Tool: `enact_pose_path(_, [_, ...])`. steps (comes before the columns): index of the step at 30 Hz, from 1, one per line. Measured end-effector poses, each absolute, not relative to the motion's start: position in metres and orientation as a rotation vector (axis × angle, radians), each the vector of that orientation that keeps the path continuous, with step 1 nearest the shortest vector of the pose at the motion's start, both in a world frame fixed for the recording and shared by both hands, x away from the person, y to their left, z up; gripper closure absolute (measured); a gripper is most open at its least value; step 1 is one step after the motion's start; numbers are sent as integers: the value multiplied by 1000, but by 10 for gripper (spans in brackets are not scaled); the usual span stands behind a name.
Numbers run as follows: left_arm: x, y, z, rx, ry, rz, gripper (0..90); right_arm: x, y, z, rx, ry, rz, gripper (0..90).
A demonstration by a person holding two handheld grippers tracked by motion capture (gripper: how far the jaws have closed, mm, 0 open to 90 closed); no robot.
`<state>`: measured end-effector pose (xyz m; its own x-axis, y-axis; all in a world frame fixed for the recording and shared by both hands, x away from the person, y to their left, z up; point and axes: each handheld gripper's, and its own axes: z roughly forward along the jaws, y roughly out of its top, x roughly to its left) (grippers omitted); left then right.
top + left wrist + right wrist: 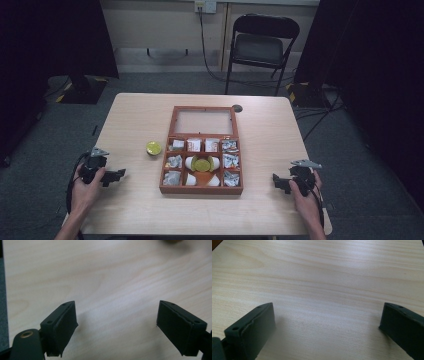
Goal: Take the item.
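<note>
A brown wooden compartment box [201,189] lies in the middle of the light wooden table [135,210], its glass lid [203,121] folded back flat. Its cells hold several wrapped packets, and a yellow-green capsule [201,163] lies in the centre cell. A second yellow capsule [153,148] stands on the table just left of the box. My left gripper [120,174] rests near the table's front left, jaws wide apart over bare wood [117,315]. My right gripper [276,180] rests at the front right, open, with nothing between its jaws [327,325].
A black folding chair [260,47] stands behind the table, with cables on the grey floor around it. A small dark disc [237,108] lies at the table's far edge near the lid. Dark curtains hang at both sides.
</note>
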<state>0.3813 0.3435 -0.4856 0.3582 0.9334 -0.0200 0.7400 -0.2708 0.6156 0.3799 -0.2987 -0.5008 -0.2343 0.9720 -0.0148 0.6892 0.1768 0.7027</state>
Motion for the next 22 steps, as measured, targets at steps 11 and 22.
enact_pose_path(11, [374, 352, -503, 1967, 1456, 573, 71, 380, -299, -501, 1561, 1993, 805, 0])
enact_pose_path(22, [373, 353, -507, 1935, 1491, 595, 0, 380, -299, -501, 1562, 1993, 805, 0])
